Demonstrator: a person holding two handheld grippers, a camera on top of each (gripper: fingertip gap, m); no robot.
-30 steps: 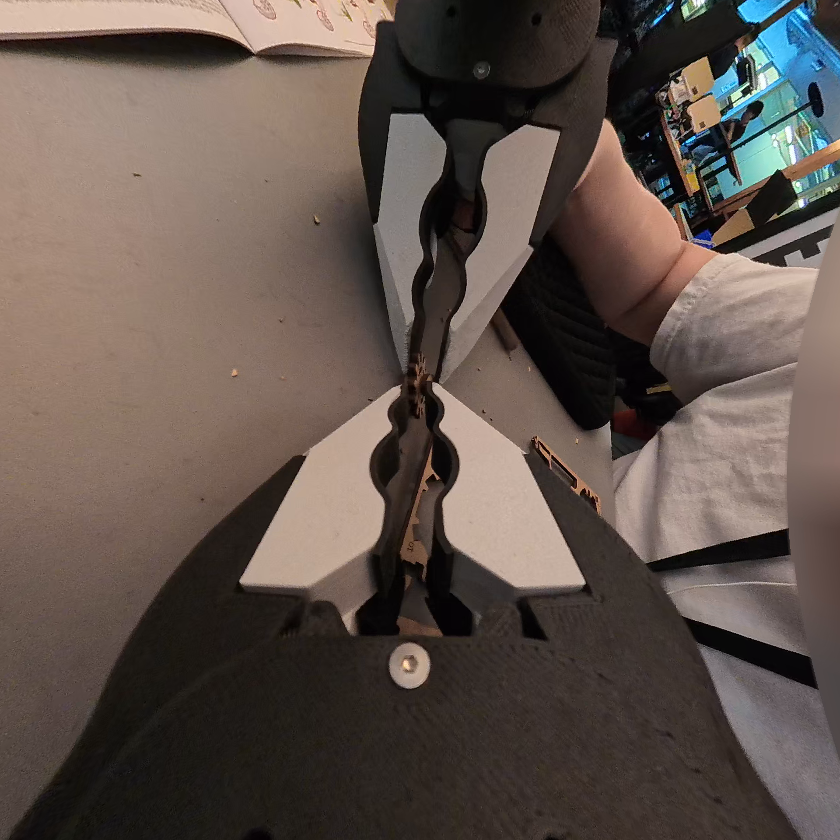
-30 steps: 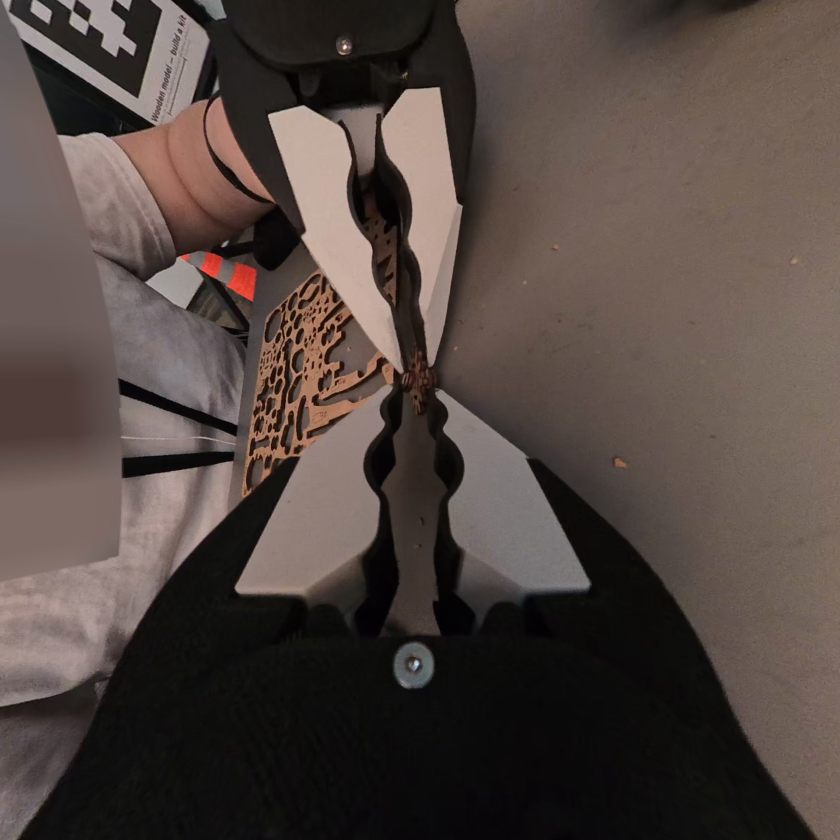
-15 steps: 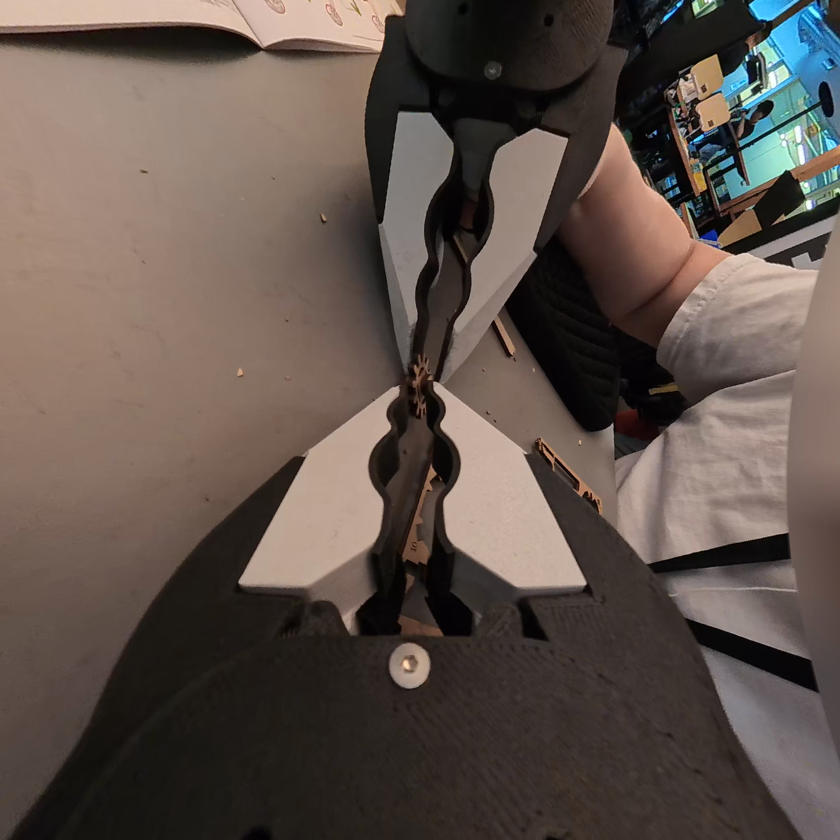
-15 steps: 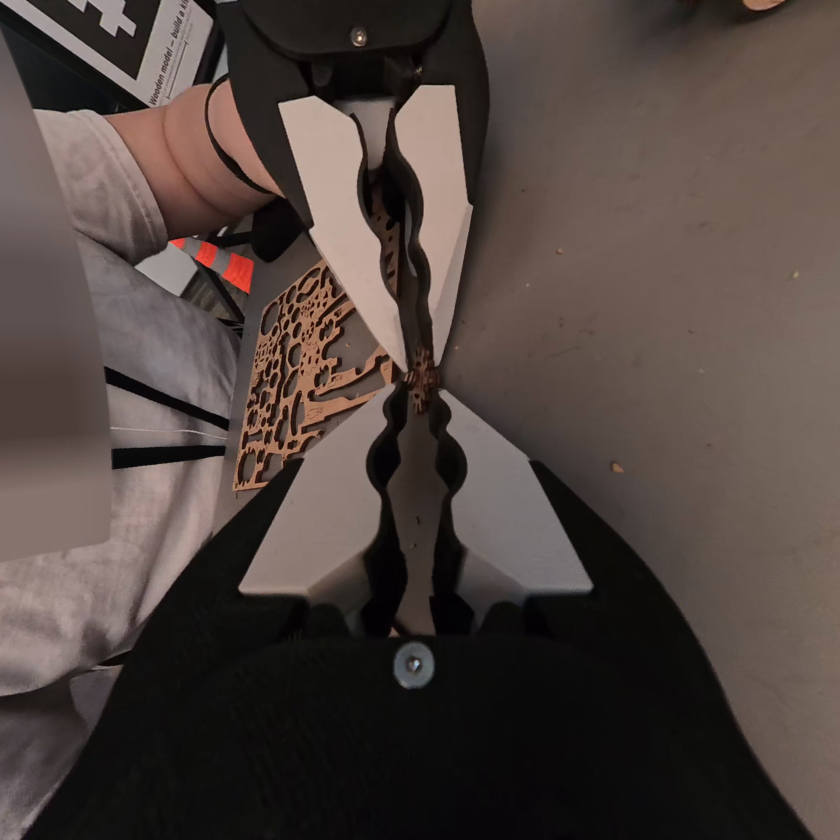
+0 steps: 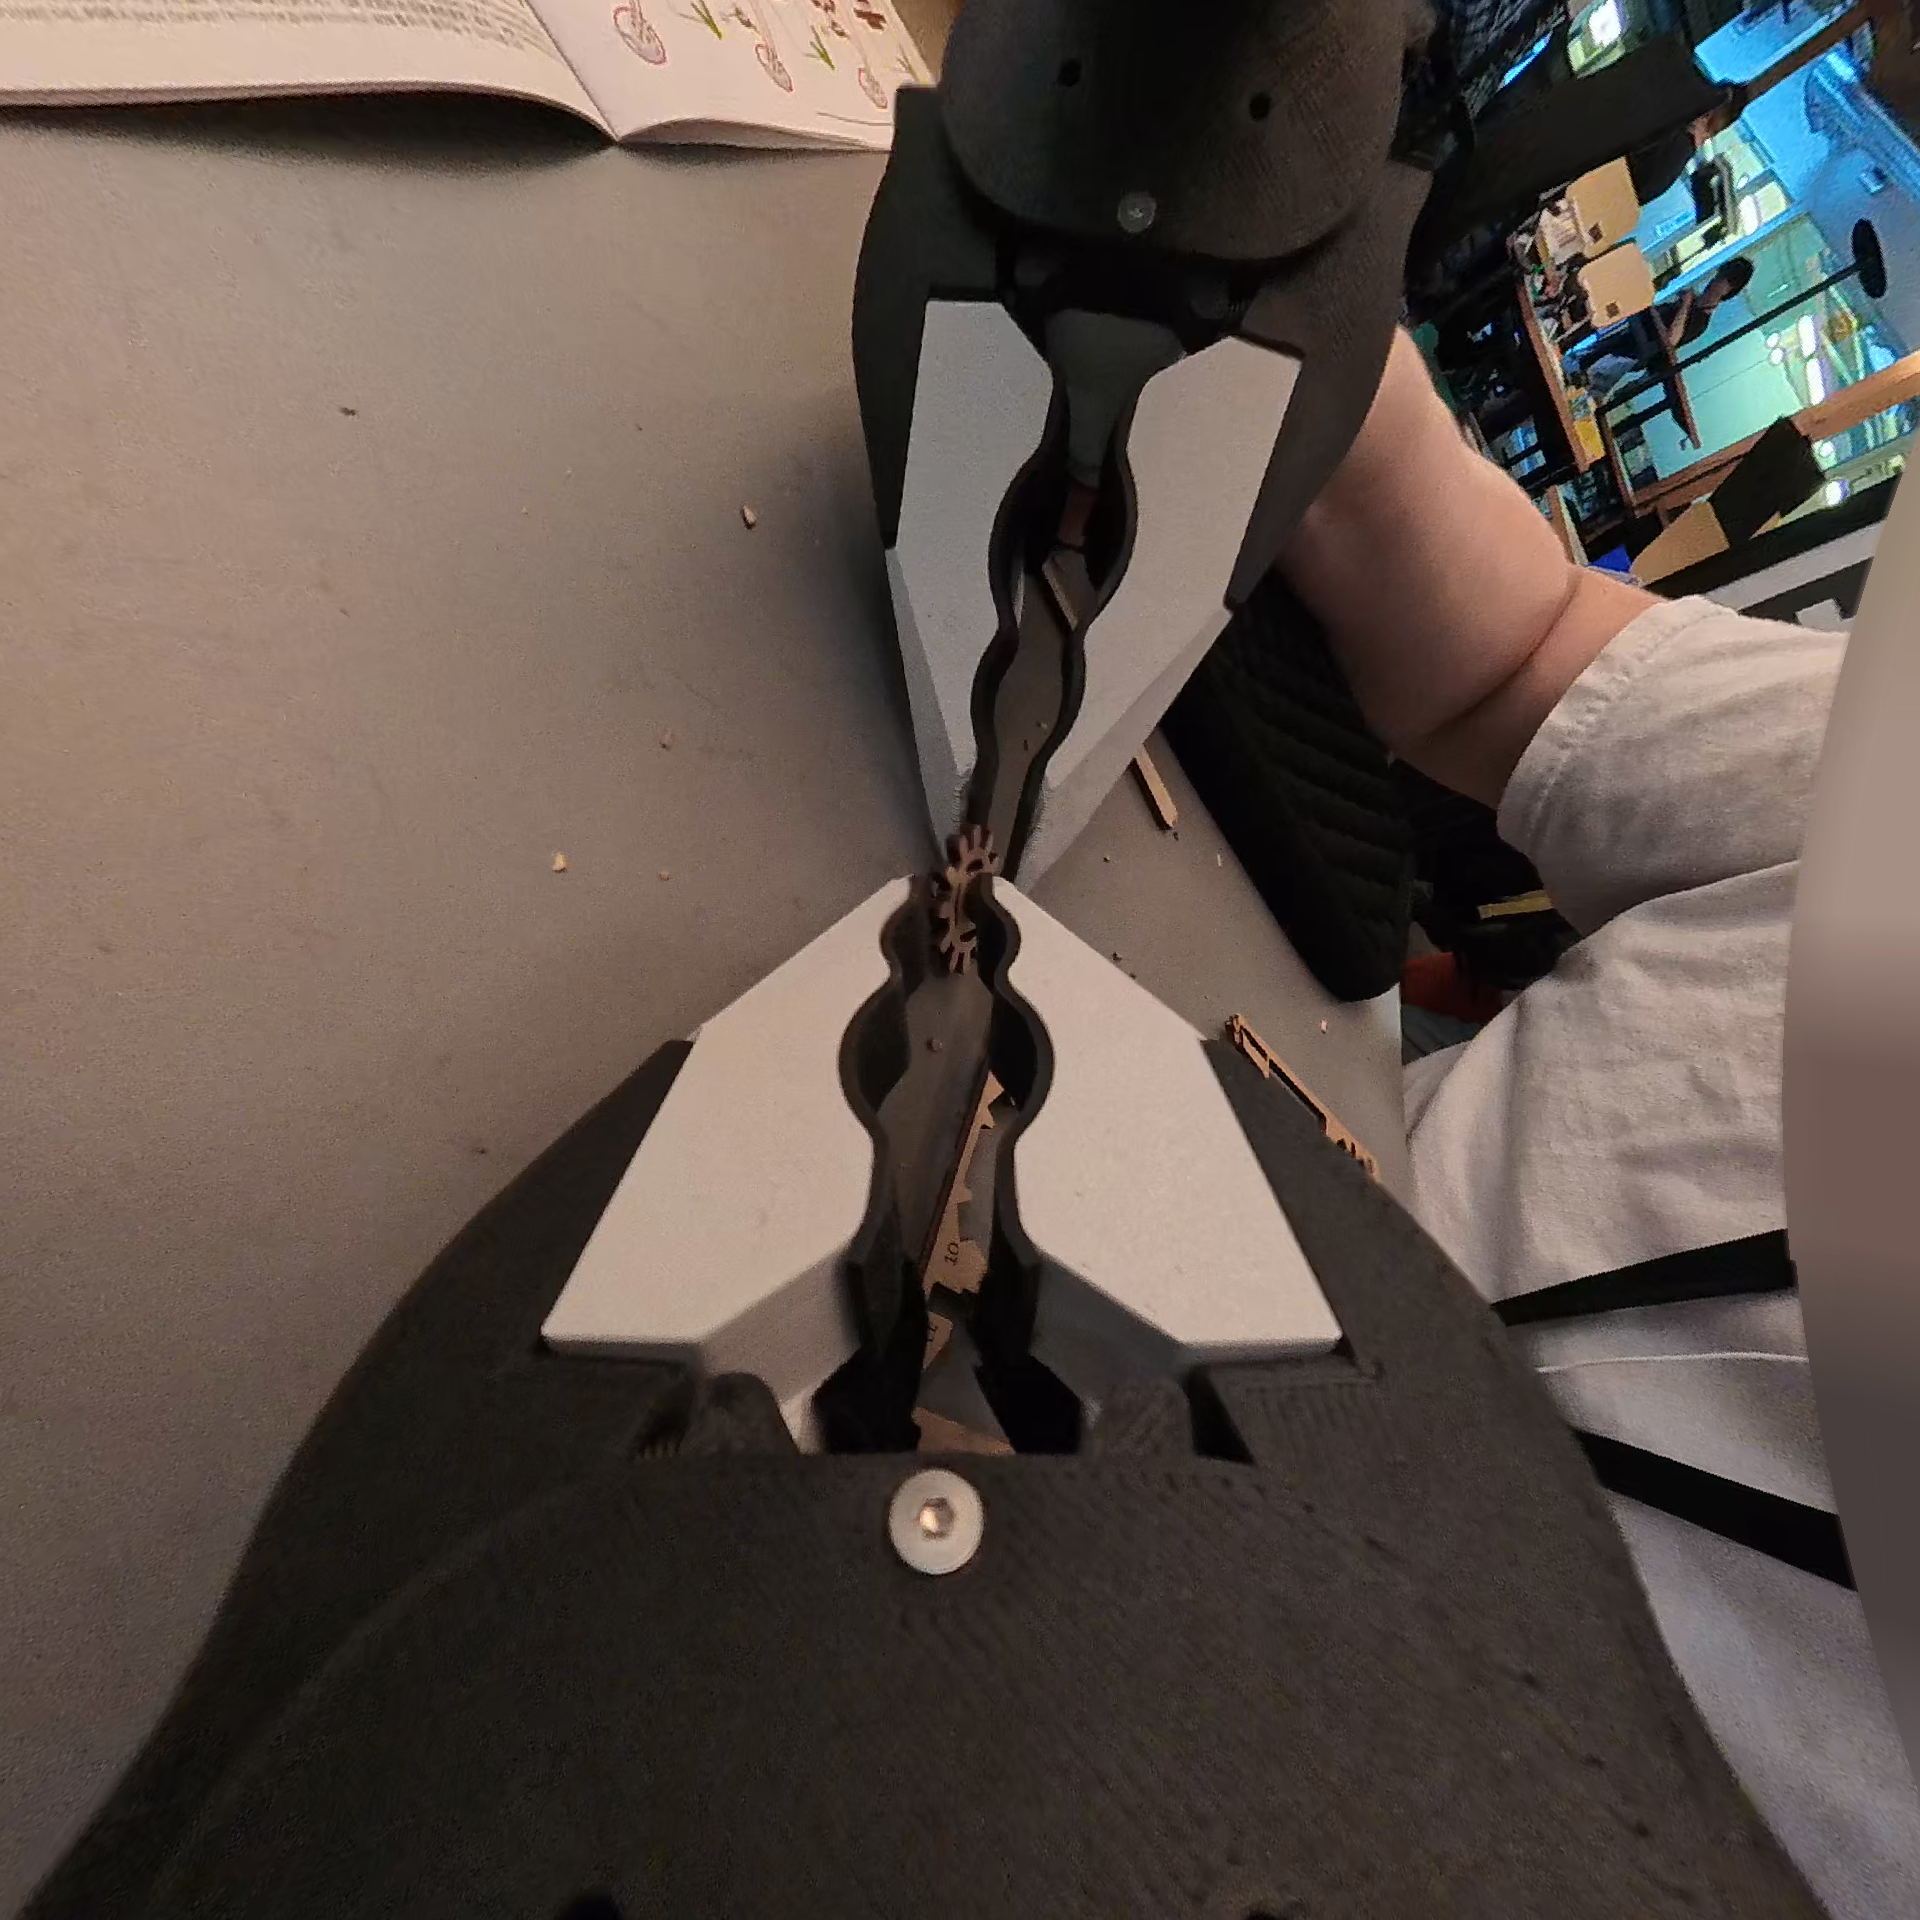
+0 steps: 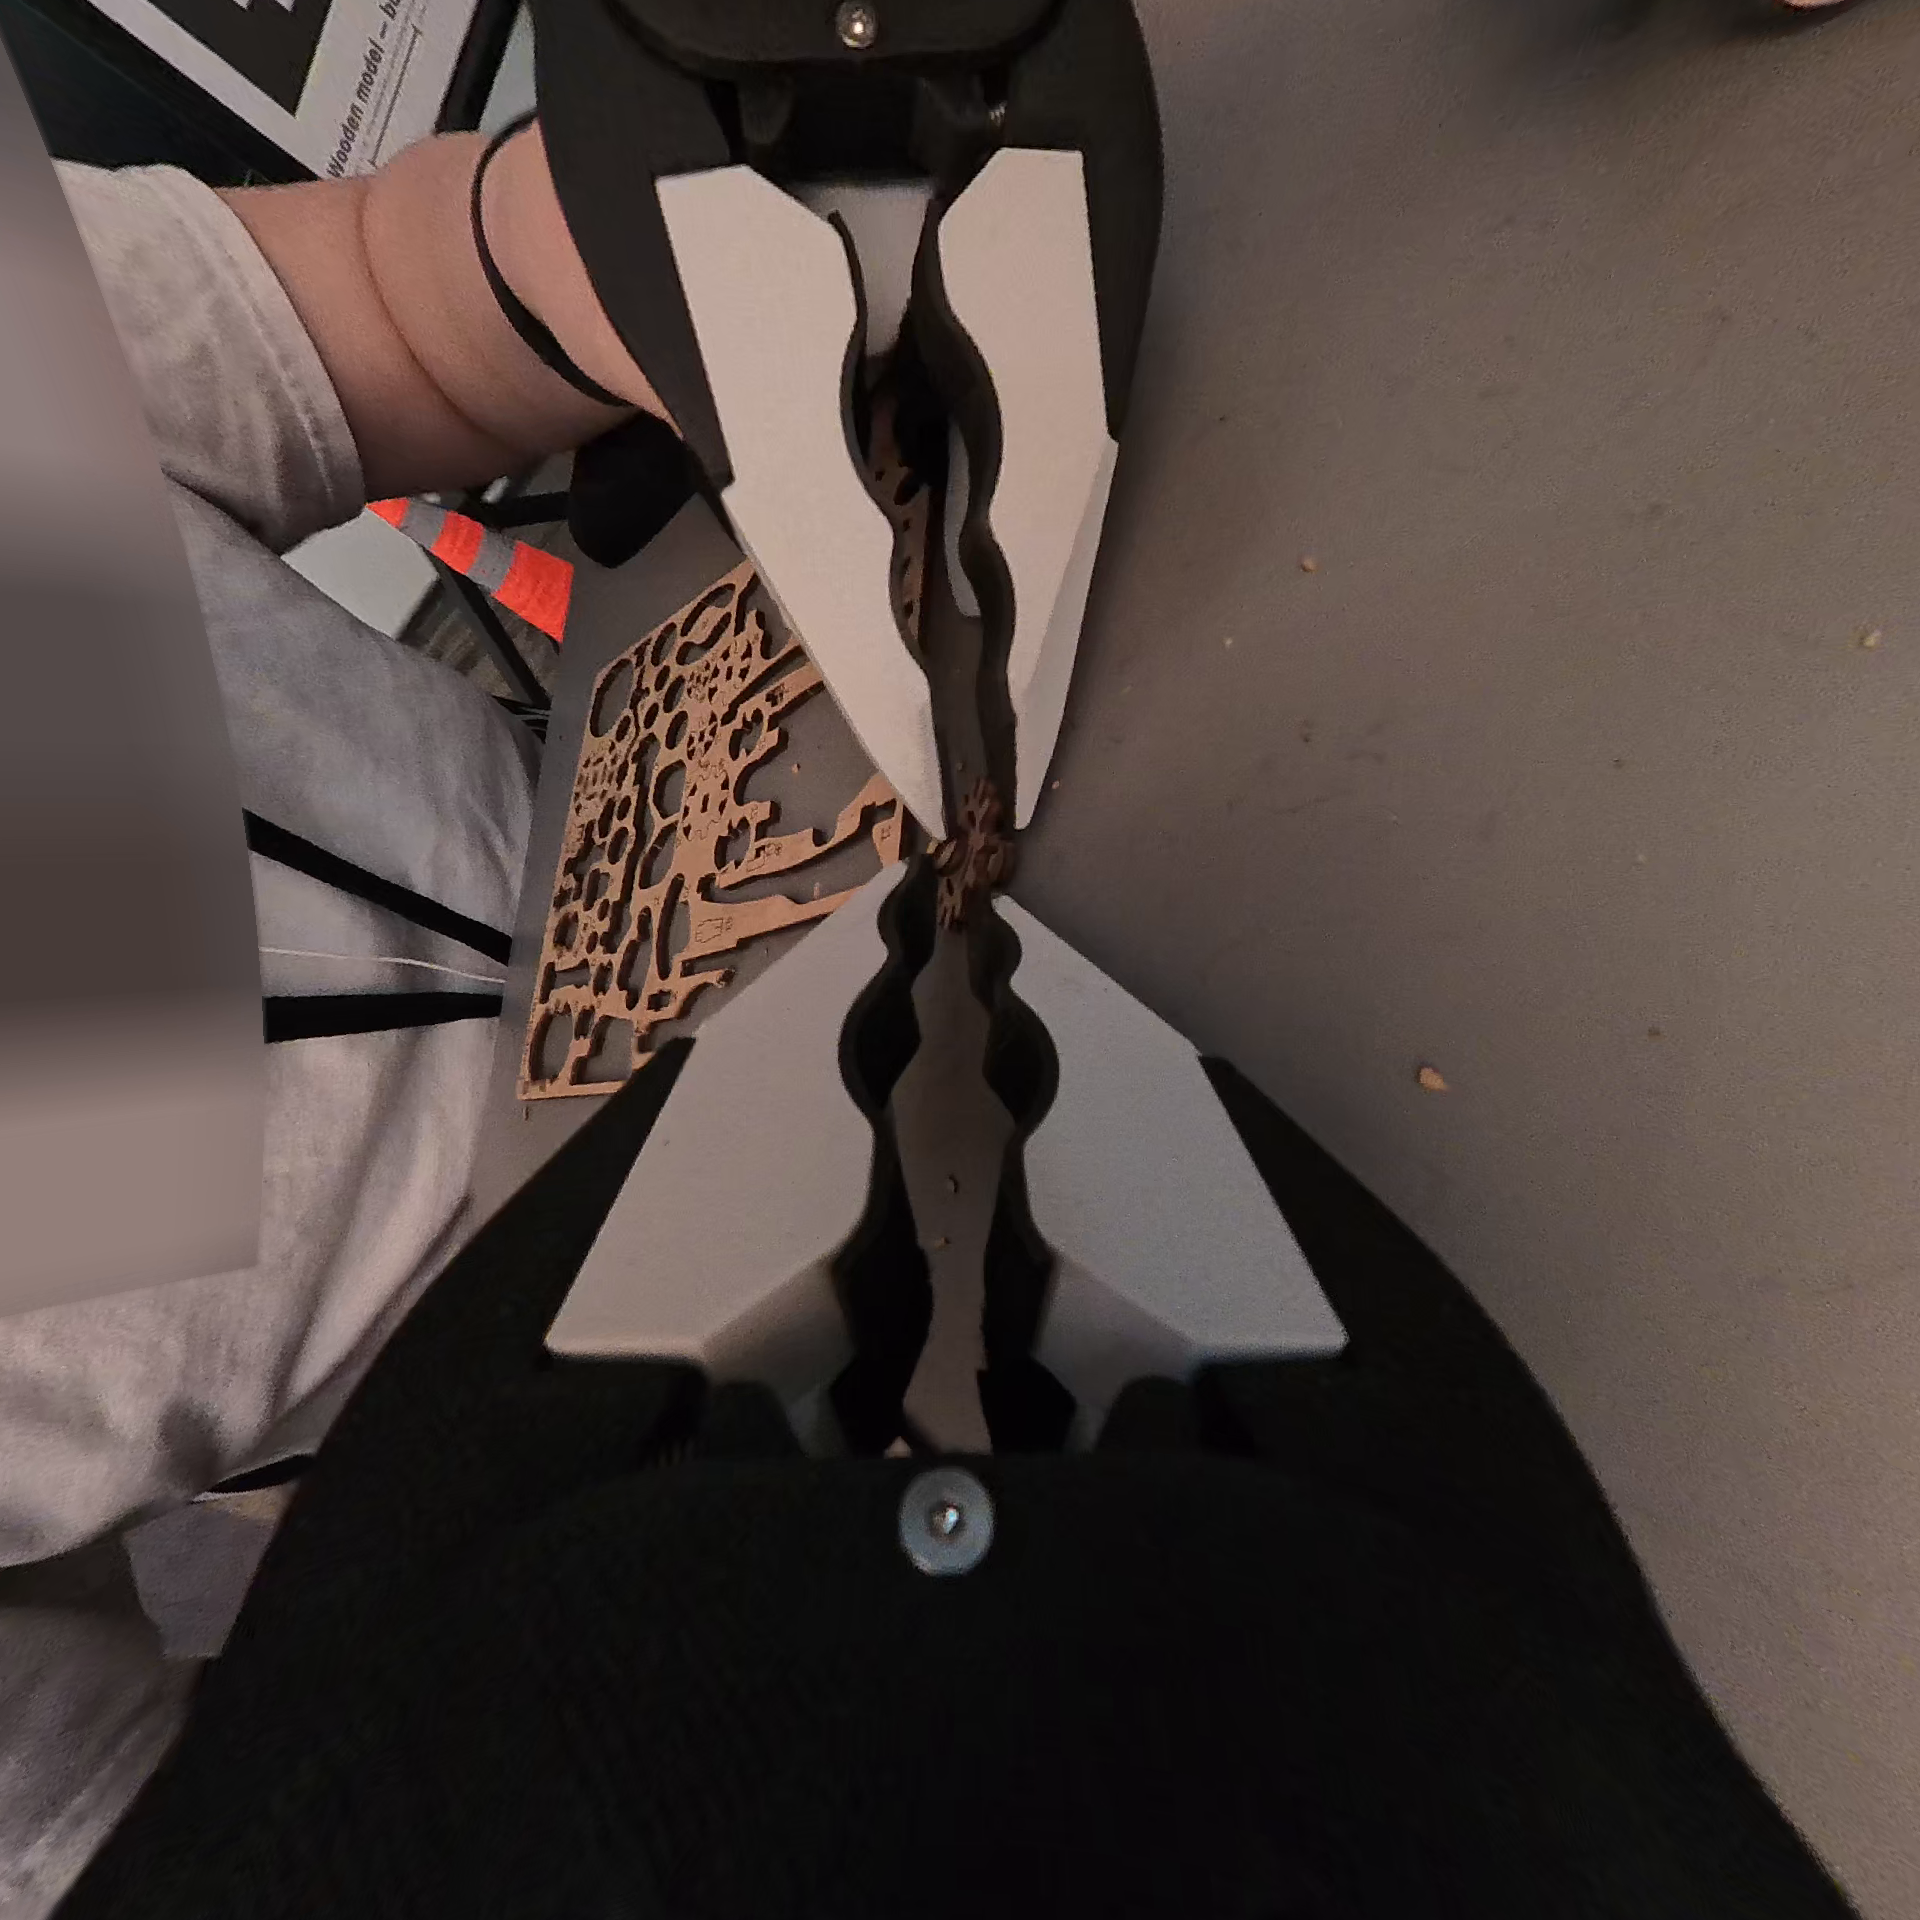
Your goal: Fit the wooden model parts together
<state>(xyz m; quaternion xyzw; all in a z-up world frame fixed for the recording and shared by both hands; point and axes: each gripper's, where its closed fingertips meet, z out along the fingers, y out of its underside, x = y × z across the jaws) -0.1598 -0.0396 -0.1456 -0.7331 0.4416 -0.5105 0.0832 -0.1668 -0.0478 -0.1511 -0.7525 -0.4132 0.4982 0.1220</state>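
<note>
The big grey table [image 5: 343, 675] lies under everything, with small wood crumbs dotted over it. An open booklet [image 5: 436, 62] with little coloured drawings rests at its far edge in the left wrist view. In the right wrist view a flat wooden sheet [image 6: 665, 831] full of cut-out holes lies on the table near the person's side, and a person's arm in a pale sleeve reaches in behind each tool. The left gripper [image 5: 951, 899] and the right gripper [image 6: 961, 883] point straight at each other, so their white tips nearly meet nose to nose above the table. Both have their jaws squeezed almost all the way together, with only a thin wavy gap between the dark pads. Right where the tips meet sits a tiny wooden gear [image 5: 961, 904] with little teeth around it. It is pinched at the very tip of each gripper, and it stands on its edge between them. In the right wrist view the same gear [image 6: 971, 852] shows beside the corner of the wooden sheet. It looks like more than one small piece pressed together there, but the bits are too small to tell apart.
</note>
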